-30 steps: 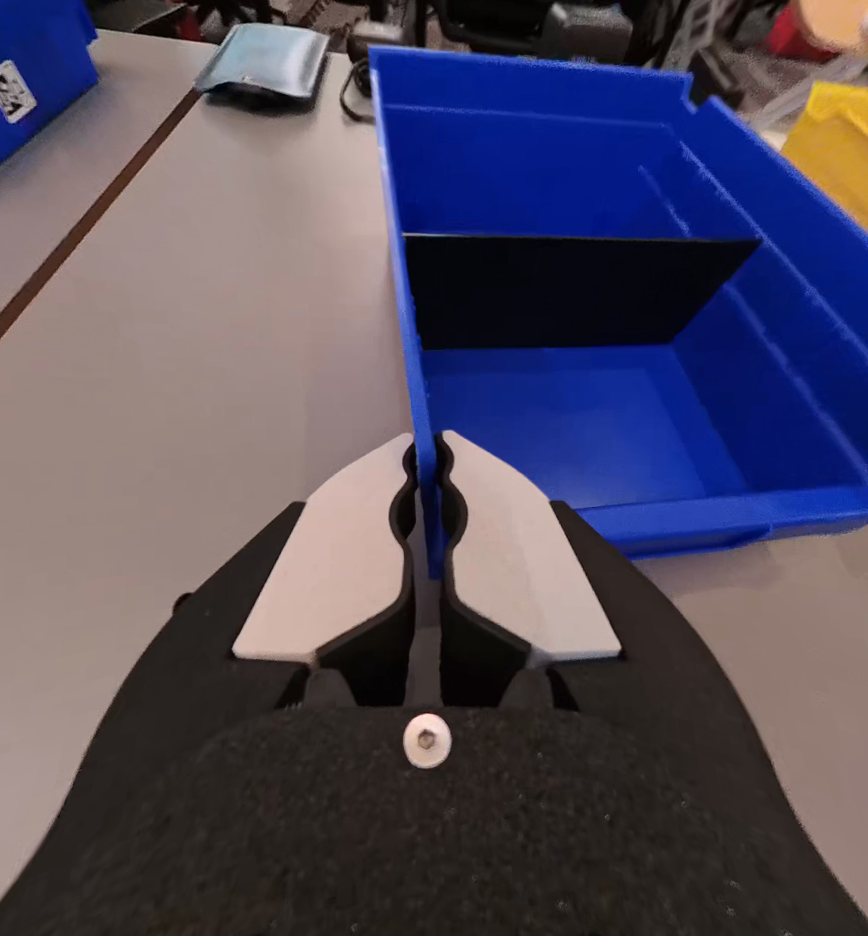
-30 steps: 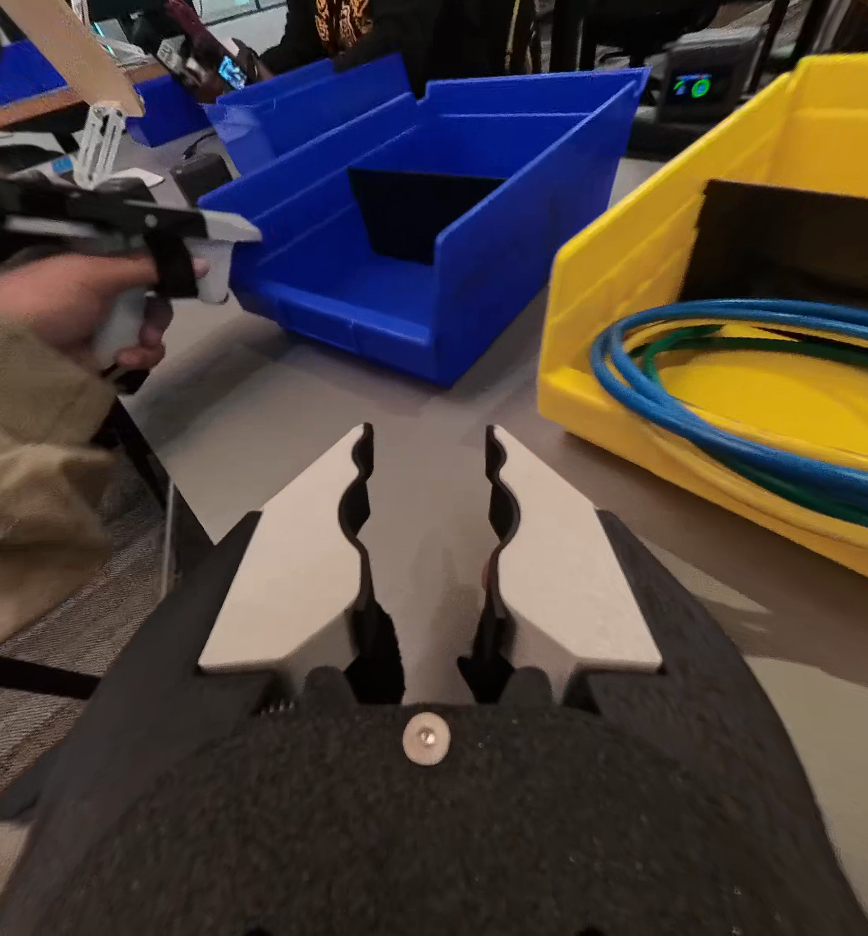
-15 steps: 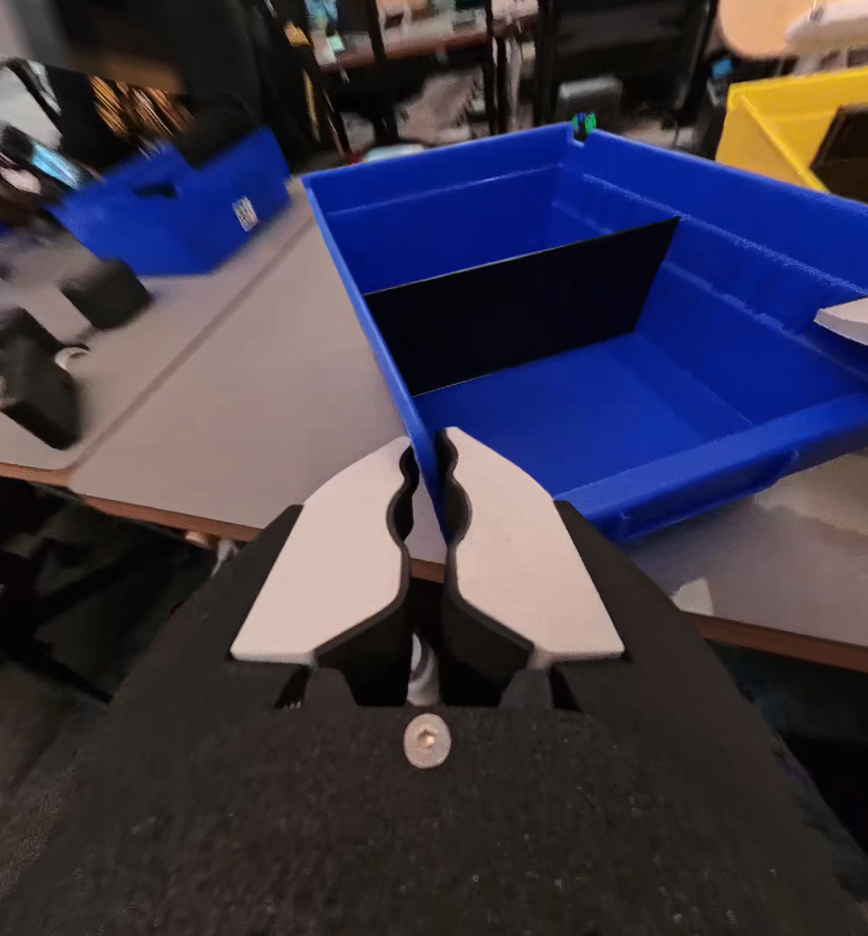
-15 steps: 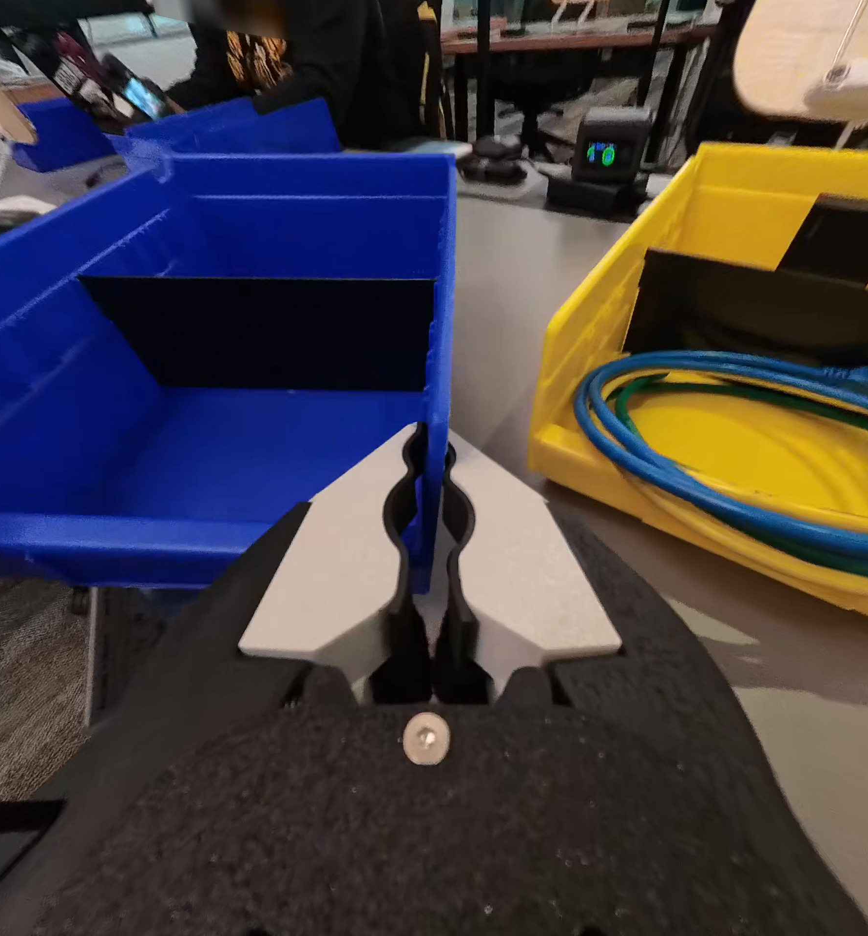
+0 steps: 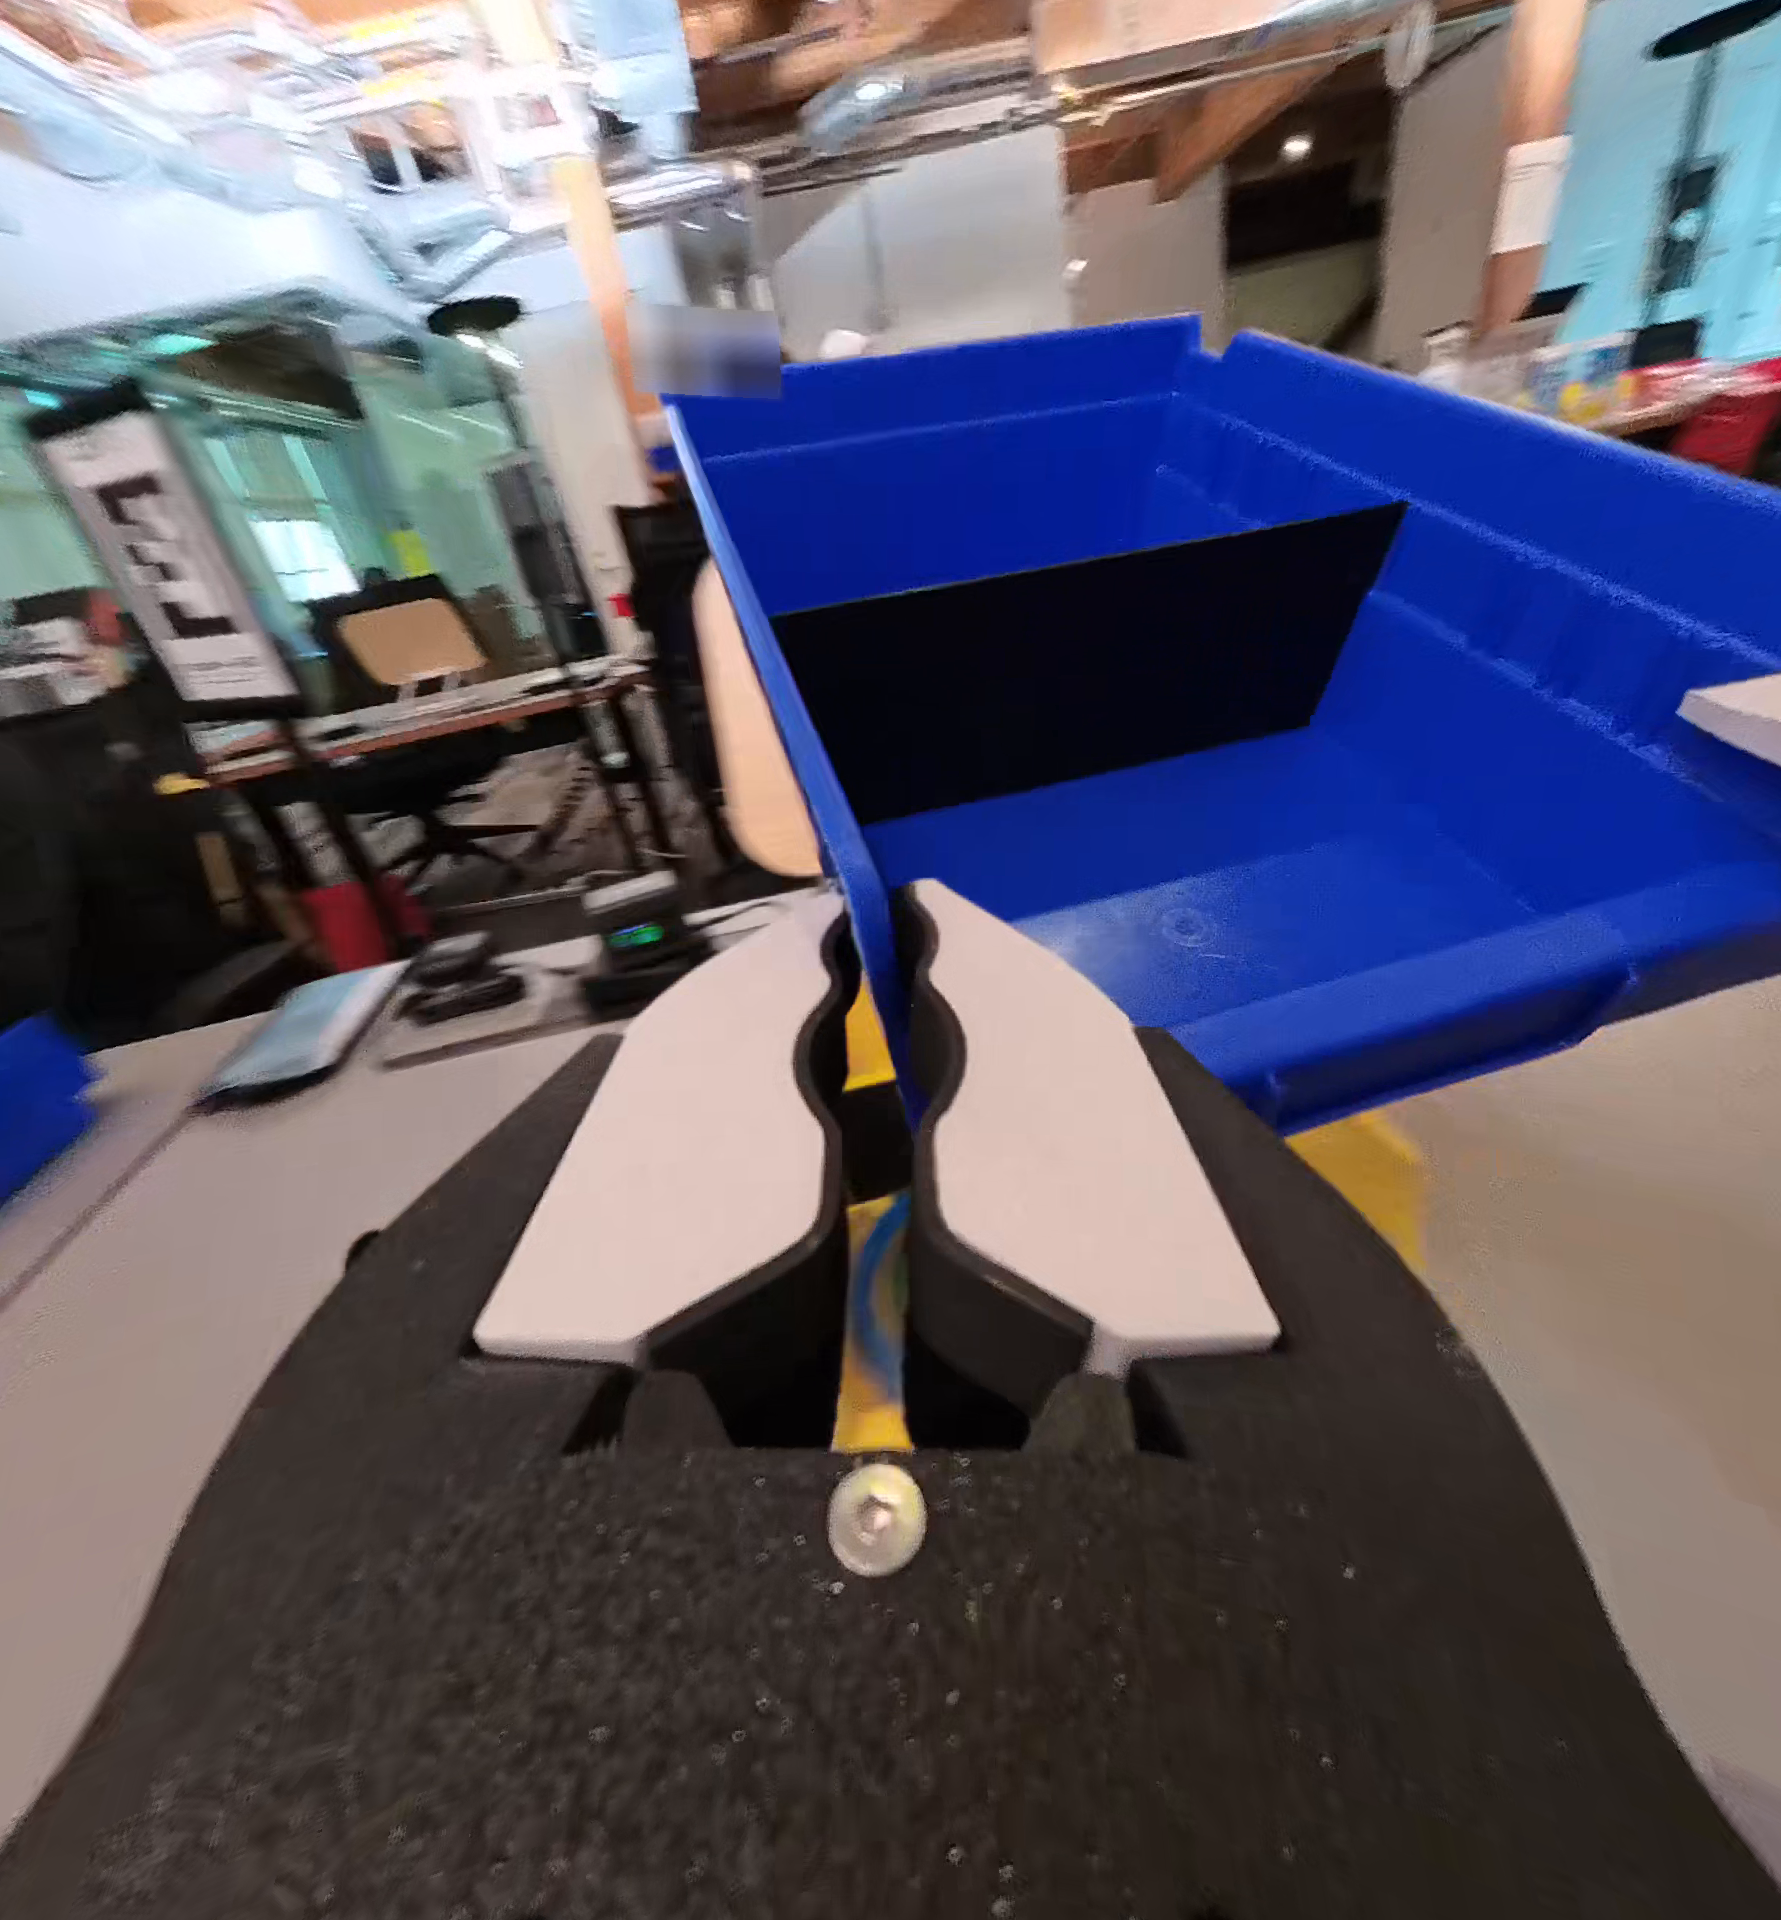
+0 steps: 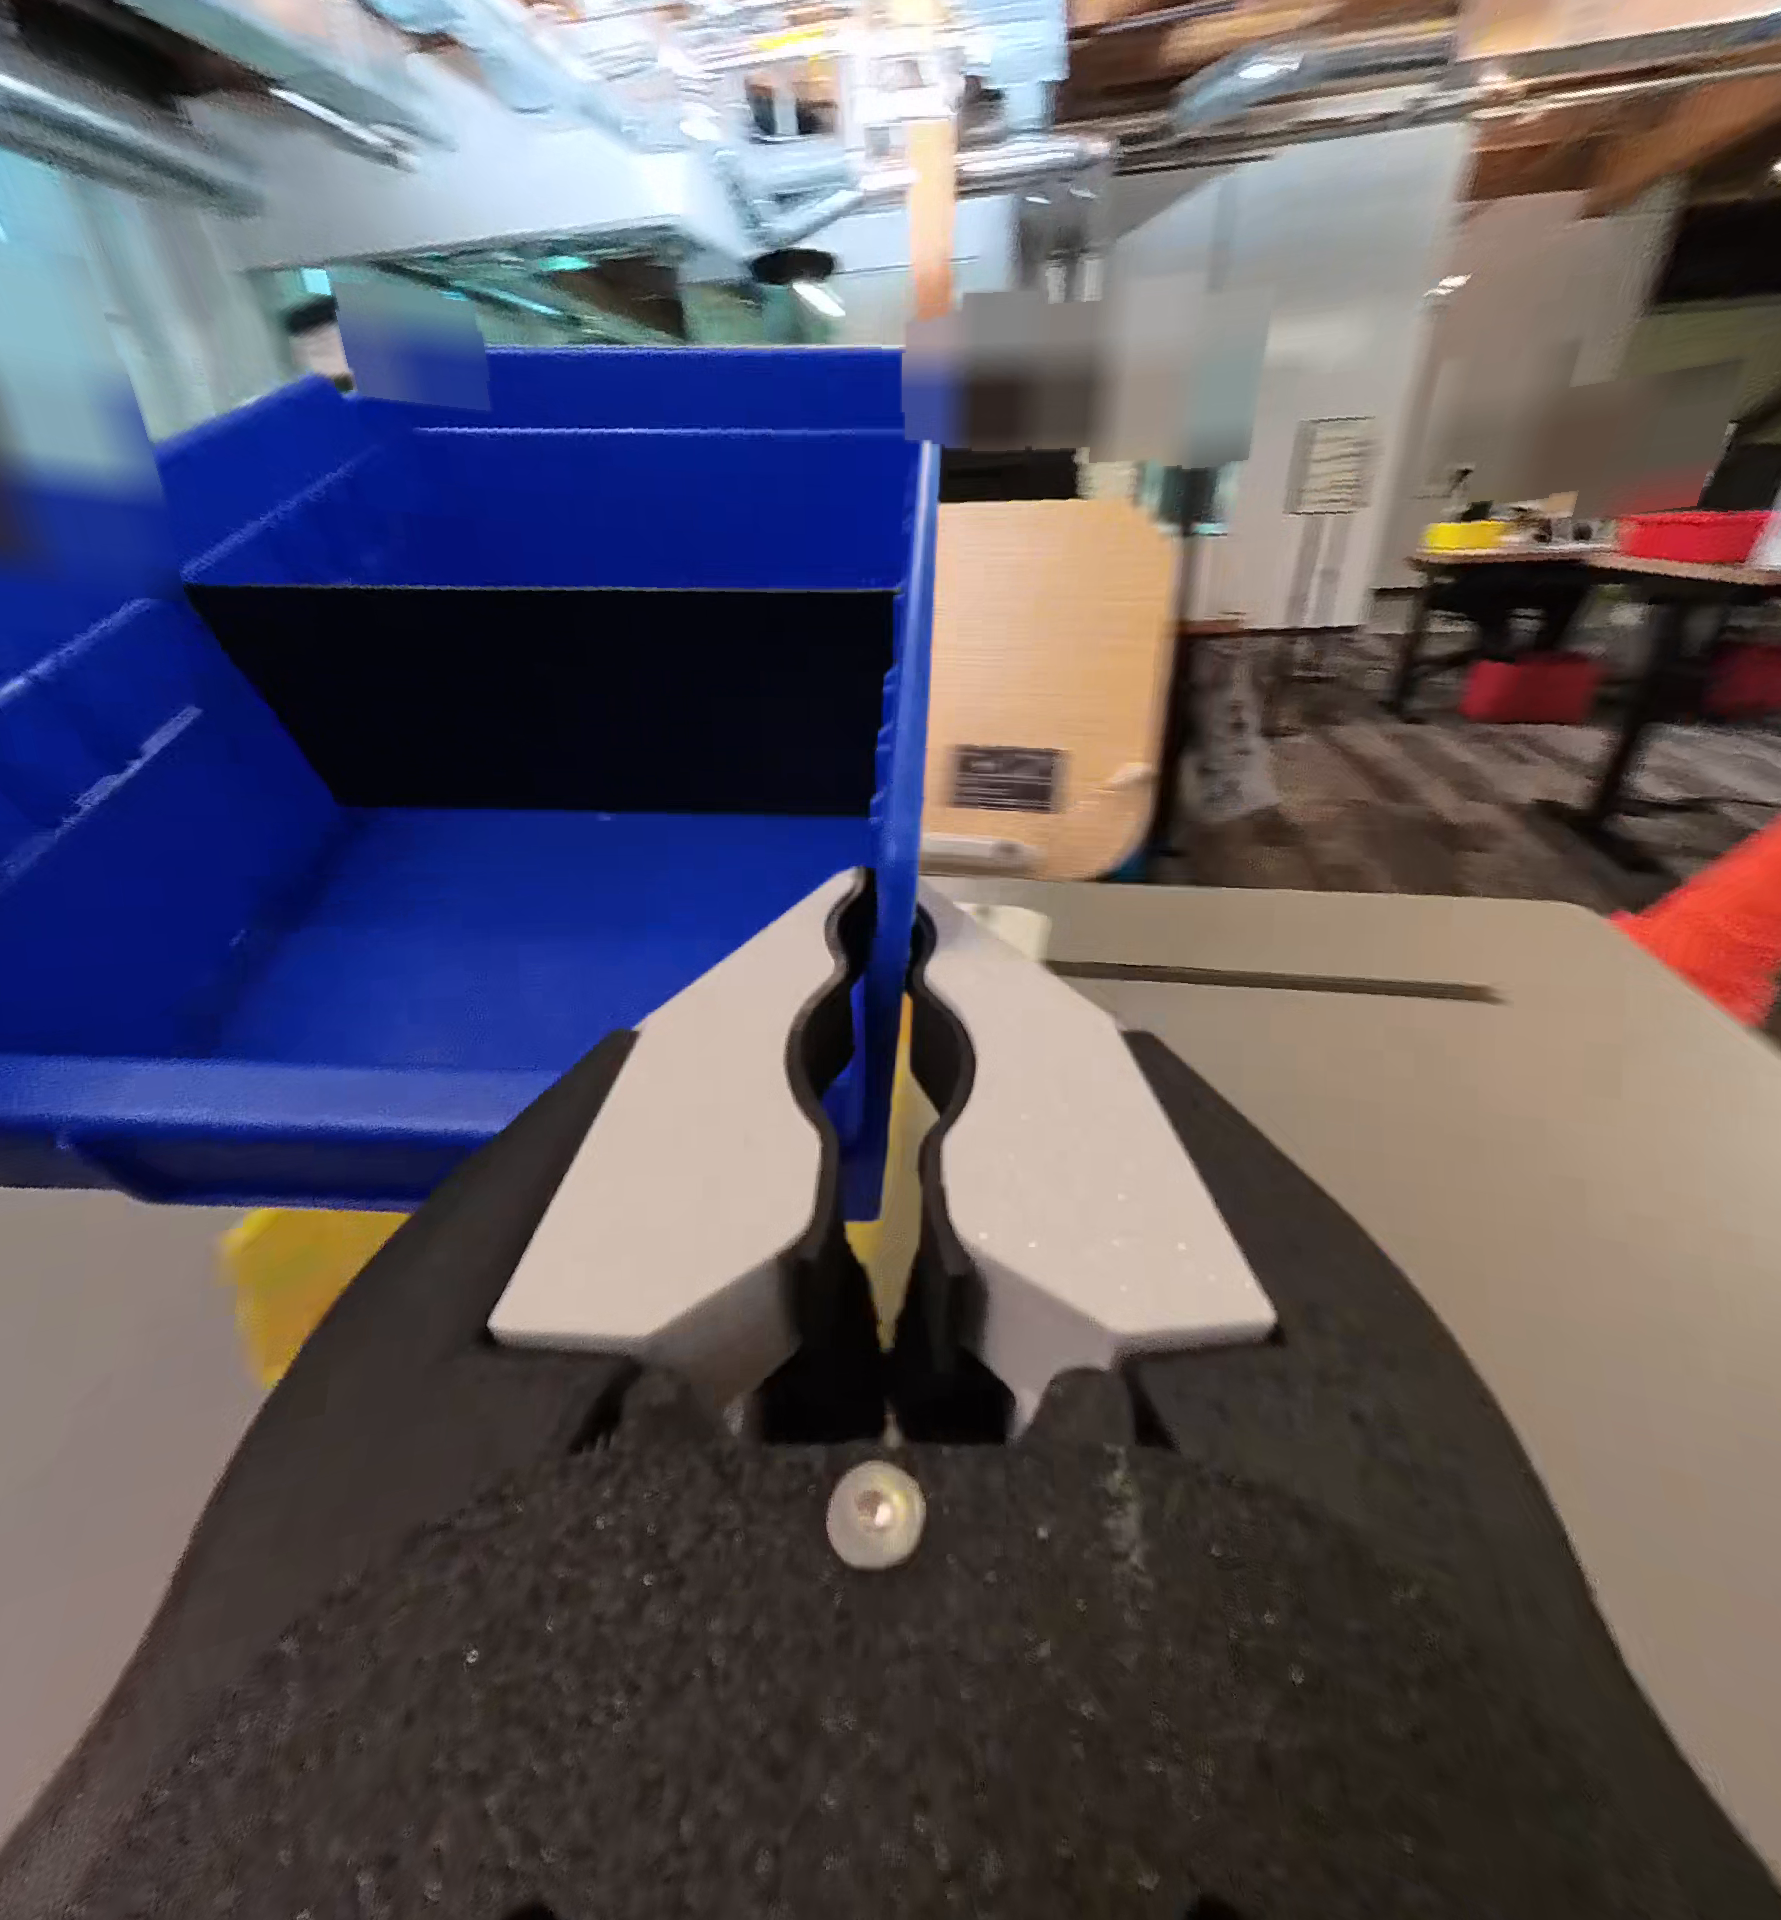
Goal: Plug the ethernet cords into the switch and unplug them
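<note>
Left jaws: our left gripper (image 5: 881,925) is pinched on the left side wall of the blue bin (image 5: 1281,831), near its front corner.
Right jaws: our right gripper (image 6: 891,914) is pinched on the opposite side wall; its tip shows at 3 o'clock in the left view.
Why held so: with one wall in each gripper we carry the bin level above the table (image 6: 1385,1091); we judge we are moving it.
Bin: empty, with a black divider (image 5: 1073,665) across it at 12 o'clock.
Below: a yellow bin (image 6: 283,1288) peeks out at 6 o'clock, under the blue one.
Cords: only a blurred blue-green streak (image 5: 878,1288) shows between the left jaws, over yellow; likely the cords.
Switch: not in view.
Progress: we judge plugging has not begun.
</note>
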`<state>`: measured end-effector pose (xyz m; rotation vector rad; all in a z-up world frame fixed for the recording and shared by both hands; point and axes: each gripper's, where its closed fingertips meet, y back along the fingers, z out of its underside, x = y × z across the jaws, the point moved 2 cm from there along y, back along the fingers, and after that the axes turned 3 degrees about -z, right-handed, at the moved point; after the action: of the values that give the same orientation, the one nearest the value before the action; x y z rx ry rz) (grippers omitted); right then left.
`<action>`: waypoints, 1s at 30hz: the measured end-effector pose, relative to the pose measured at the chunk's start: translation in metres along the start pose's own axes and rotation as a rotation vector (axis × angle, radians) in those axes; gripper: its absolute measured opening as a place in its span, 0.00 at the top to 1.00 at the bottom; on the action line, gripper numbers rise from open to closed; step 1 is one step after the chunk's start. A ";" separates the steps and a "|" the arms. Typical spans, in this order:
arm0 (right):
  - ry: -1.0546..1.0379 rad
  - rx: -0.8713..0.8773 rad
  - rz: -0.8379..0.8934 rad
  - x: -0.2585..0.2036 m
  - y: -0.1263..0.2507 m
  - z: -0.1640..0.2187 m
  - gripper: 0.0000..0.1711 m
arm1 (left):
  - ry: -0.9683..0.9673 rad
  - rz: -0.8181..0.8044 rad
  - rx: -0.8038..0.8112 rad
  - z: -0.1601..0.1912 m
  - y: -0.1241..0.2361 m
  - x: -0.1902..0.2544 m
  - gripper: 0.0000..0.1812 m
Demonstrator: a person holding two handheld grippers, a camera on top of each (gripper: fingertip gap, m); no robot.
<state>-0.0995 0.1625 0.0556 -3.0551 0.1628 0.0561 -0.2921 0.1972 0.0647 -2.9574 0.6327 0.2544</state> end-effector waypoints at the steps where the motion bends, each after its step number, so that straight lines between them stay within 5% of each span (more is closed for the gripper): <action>1: -0.015 -0.006 0.048 0.030 0.003 0.000 0.99 | 0.004 0.042 -0.006 -0.003 -0.014 0.027 0.97; 5: -0.021 -0.060 0.196 0.150 0.016 0.014 0.99 | 0.019 0.188 -0.037 0.002 -0.065 0.143 0.96; 12: -0.017 -0.227 0.318 0.293 0.040 0.106 0.99 | -0.109 0.270 -0.167 0.083 -0.105 0.296 0.96; 17: -0.025 -0.362 0.301 0.317 0.043 0.141 0.99 | -0.061 0.341 -0.299 0.120 -0.107 0.326 0.96; 25: 0.023 -0.424 0.249 0.326 0.028 0.166 0.96 | 0.022 0.389 -0.390 0.133 -0.094 0.332 0.93; 30: -0.047 -0.414 0.244 0.329 0.030 0.165 0.97 | 0.120 0.607 -0.390 0.106 -0.060 0.324 0.90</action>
<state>0.2186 0.1119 -0.1247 -3.4187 0.5906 0.2001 0.0089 0.1382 -0.0946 -3.0535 1.6668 0.2707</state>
